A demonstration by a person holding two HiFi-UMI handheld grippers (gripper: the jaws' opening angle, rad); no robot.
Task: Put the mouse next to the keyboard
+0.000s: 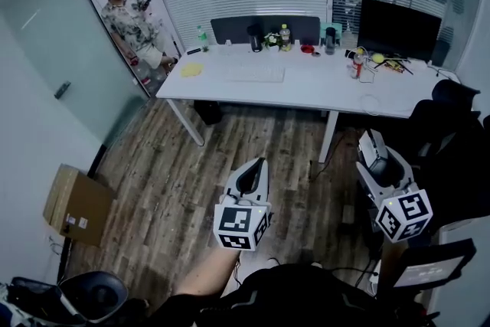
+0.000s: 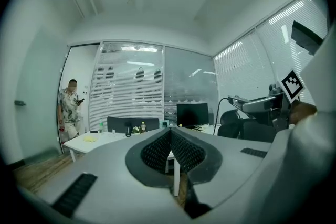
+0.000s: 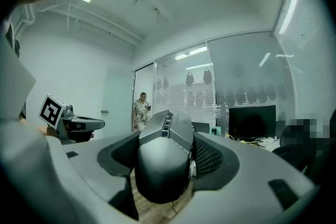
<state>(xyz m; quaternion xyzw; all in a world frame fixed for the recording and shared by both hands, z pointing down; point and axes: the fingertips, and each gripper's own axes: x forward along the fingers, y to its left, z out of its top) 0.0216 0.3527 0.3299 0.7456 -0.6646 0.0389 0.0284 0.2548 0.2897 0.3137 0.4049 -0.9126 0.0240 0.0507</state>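
Right gripper (image 3: 165,150) clamps mouse (image 3: 163,176), left gripper (image 2: 170,153) closed, empty. Long carry to keyboard (image 1: 255,74); slack grip = dropped mouse.

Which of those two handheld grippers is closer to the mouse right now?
Right. The right gripper has the mouse clamped between its jaws; the left gripper, jaws shut and empty, is apart to its left.

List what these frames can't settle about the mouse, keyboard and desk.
- Head view: keyboard too small; free space beside it unclear.
- Right gripper view: gripped mouse blocks most of the desk.
- Head view: clutter beside the monitor too small to name.
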